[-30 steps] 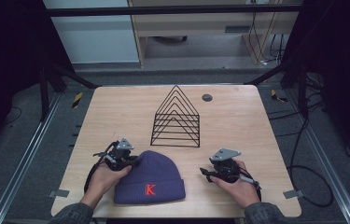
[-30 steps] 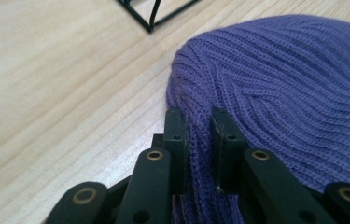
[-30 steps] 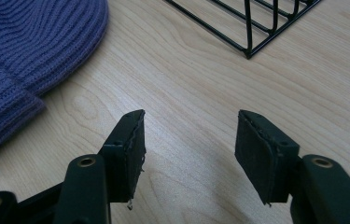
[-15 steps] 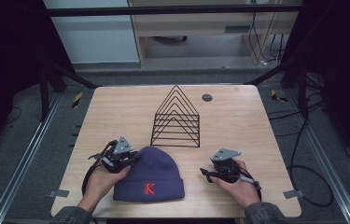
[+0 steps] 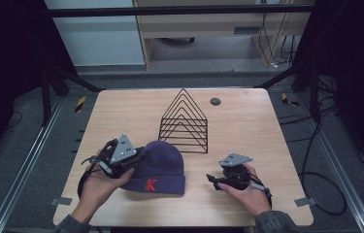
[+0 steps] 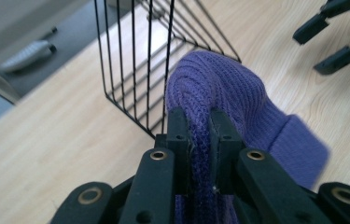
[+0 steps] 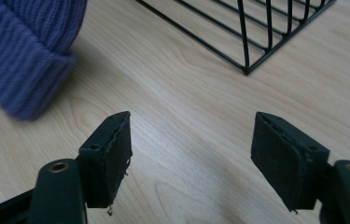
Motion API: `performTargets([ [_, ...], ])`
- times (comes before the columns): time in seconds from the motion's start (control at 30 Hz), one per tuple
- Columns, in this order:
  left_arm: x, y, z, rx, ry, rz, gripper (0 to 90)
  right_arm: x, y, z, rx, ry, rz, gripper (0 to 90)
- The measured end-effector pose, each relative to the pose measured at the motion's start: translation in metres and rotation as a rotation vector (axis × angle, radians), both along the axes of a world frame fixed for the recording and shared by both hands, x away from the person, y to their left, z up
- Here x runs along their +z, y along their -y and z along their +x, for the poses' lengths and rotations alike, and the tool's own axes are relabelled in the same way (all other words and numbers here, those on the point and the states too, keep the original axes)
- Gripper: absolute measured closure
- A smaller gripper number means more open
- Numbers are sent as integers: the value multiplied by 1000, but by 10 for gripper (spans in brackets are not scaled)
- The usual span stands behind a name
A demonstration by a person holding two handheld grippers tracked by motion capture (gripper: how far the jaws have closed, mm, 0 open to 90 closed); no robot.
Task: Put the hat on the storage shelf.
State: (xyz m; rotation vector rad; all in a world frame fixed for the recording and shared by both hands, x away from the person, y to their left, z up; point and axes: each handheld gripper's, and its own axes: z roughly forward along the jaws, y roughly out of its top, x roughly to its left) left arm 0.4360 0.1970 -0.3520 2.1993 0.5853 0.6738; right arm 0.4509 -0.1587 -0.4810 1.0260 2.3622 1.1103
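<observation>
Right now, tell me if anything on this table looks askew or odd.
Only the purple hat: its top is bunched into a ridge, pinched in the left gripper, beside the wire rack. The right gripper stands open over bare wood.

Near part of the purple hat (image 6: 219,93) hidden behind the left gripper (image 6: 199,135), hat edge (image 7: 21,51) blurred and cut off, wire rack (image 7: 252,28) cut off at top.

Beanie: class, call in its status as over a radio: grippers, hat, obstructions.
Left gripper shut on the beanie, pinching its knit. Right gripper open over bare wood, jaws just been opening, nothing between them. Wire rack stands right behind the beanie.
</observation>
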Motion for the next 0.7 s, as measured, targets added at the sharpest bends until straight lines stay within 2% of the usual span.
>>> performTargets([
  [0.13, 21, -1, -3, -11, 39, -3, 806, 14, -7, -2, 13, 29, 13, 266],
  [0.33, 47, -4, -1, -7, 82, -14, 806, 39, -37, -7, 82, 78, 30, 266],
  [0.53, 65, -12, 2, -2, 102, -45, 806, 48, -66, -2, 131, 76, 57, 306],
  [0.7, 83, -17, 5, -7, 116, -76, 806, 54, -83, 3, 162, 73, 57, 327],
])
